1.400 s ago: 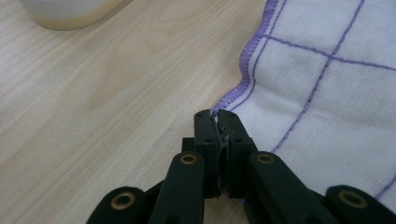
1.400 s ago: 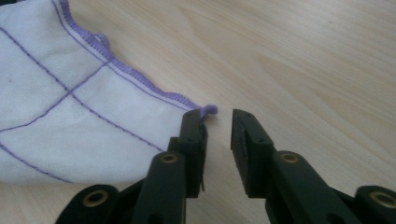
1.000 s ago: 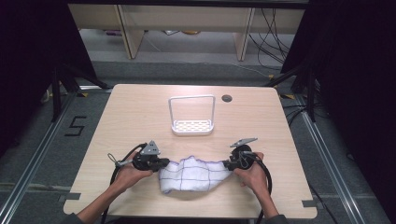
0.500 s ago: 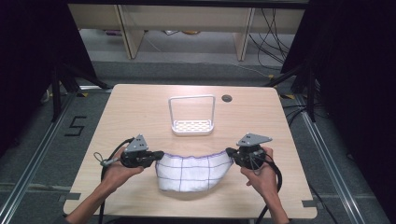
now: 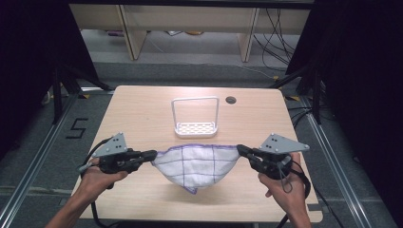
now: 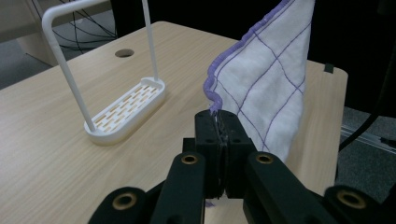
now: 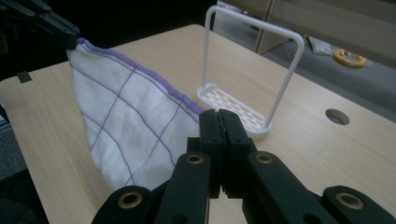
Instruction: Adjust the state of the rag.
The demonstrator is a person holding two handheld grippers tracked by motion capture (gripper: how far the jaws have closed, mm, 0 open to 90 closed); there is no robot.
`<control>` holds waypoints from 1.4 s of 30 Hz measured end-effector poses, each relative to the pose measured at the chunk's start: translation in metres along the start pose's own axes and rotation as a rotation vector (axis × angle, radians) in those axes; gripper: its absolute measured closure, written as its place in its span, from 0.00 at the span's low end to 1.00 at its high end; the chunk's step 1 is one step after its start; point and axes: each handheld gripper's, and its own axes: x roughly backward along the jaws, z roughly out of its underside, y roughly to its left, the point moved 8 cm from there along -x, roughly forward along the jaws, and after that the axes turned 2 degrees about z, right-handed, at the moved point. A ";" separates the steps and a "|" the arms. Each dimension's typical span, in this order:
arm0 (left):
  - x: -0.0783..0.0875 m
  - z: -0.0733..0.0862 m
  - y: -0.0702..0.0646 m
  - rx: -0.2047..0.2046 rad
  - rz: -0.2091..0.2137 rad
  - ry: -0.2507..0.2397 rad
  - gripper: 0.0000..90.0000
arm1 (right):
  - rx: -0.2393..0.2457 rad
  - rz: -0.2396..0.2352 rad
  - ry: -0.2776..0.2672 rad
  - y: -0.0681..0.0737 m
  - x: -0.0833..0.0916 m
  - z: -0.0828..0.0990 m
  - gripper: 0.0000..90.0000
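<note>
With each corner pinched, the left gripper [image 5: 153,155] and right gripper [image 5: 239,149] hold the checked cloth [image 5: 197,164] stretched above the tabletop [image 5: 142,109], just before the white rack [image 5: 195,127]; lifting looks done, draping over the rack likely remains.

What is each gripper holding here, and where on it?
The checked cloth: left gripper pinches one top corner, right gripper the opposite corner.

Grey floor [image 5: 190,57] w/ pale shelf unit [image 5: 190,19] at 12 o'clock; cables [image 5: 275,28] at 1; dark surrounds.
</note>
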 end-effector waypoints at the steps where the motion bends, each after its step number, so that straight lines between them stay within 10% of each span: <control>1: 0.003 -0.004 -0.001 -0.003 0.003 -0.004 0.97 | 0.018 0.003 -0.011 0.001 0.005 -0.005 1.00; 15: 0.038 -0.046 -0.012 0.011 0.052 -0.098 0.97 | 0.032 -0.026 -0.104 0.017 0.044 -0.043 1.00; 31: -0.087 0.043 0.089 0.173 -0.129 0.109 0.97 | -0.177 0.047 0.175 -0.073 -0.124 0.059 1.00; 42: -0.114 0.075 0.112 0.205 -0.170 0.206 0.97 | -0.162 0.100 0.328 -0.089 -0.170 0.094 0.99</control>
